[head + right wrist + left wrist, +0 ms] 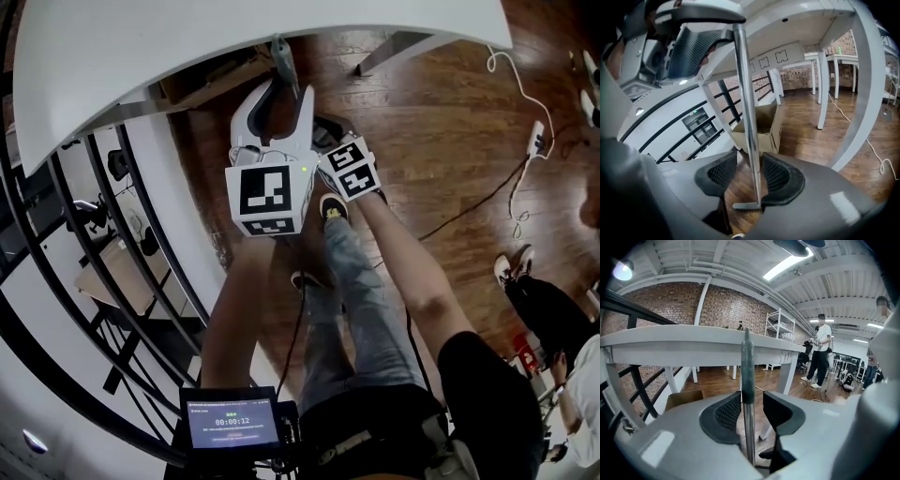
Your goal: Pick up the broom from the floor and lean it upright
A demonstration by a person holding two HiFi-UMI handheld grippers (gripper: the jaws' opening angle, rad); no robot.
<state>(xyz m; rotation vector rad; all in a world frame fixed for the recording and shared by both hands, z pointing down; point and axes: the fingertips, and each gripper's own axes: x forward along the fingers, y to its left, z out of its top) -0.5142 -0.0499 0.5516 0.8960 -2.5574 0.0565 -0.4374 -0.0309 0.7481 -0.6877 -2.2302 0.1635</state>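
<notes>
Black railing (56, 281) lines the room's left, beside a white table (141, 56) on a wooden floor (441, 131). The broom handle (747, 362) stands upright, its top apparently against the table edge, so the lean looks done. The left gripper (751, 401) sits loose around the handle, with a gap on one side. The right gripper (749, 161), lower down, stands wide around it, likely releasing.

Table (187, 47): ahead, railing (103, 234) to its left.
Cardboard box (761, 124): on the floor (450, 94) under the table, behind the broom (749, 117).
Broom: upright, top end at the table's edge, between the jaws of both grippers.
Left gripper (751, 403): higher on the broom, above the right gripper (752, 172).
Cable (478, 202): on the floor, to the right of the person's legs (361, 281).
</notes>
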